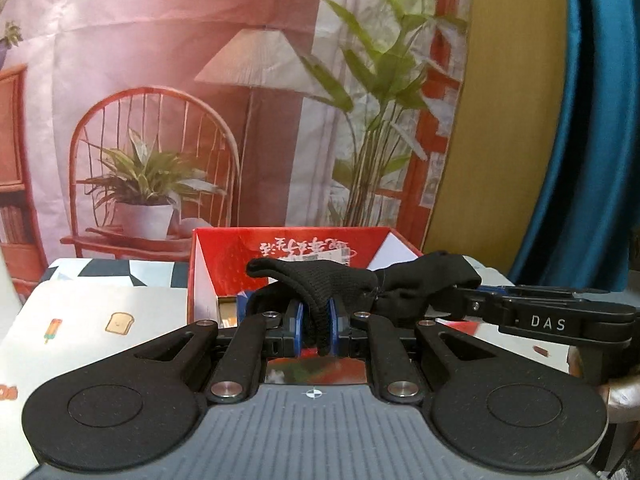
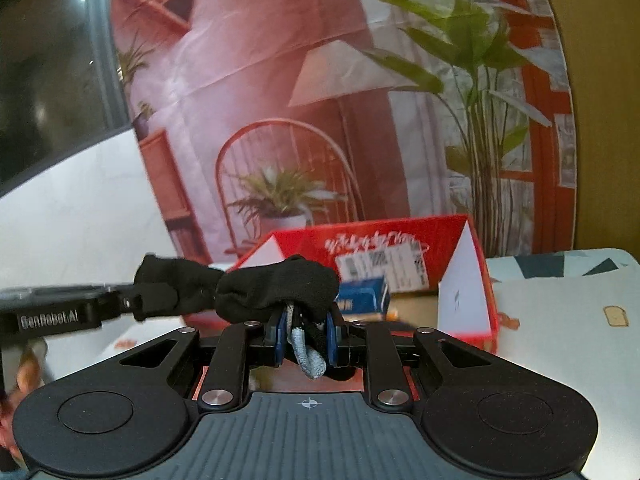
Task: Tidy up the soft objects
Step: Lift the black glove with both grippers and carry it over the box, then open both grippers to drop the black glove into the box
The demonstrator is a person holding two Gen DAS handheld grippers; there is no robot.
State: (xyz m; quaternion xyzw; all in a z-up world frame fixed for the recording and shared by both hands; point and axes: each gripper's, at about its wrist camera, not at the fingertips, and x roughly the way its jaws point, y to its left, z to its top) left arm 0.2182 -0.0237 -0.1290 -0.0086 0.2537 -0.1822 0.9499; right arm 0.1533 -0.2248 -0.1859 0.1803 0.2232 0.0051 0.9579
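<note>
A black knitted sock or glove (image 1: 360, 284) hangs stretched between both grippers, above the table in front of an open red box (image 1: 288, 244). My left gripper (image 1: 316, 316) is shut on one end of it. The right gripper (image 1: 456, 300) reaches in from the right and pinches the other end. In the right wrist view my right gripper (image 2: 306, 332) is shut on the bunched black knit (image 2: 276, 288), with a grey-blue edge hanging between the pads. The left gripper (image 2: 138, 300) comes in from the left, clamped on the far end. The red box (image 2: 400, 236) holds a blue carton (image 2: 362, 300).
A white mat with toast and ice-lolly pictures (image 1: 100, 320) covers the table around the box. A printed backdrop of a chair, lamp and plants (image 1: 200, 100) hangs close behind. A blue curtain (image 1: 592, 120) is at the right. A hand (image 2: 24, 364) holds the left gripper.
</note>
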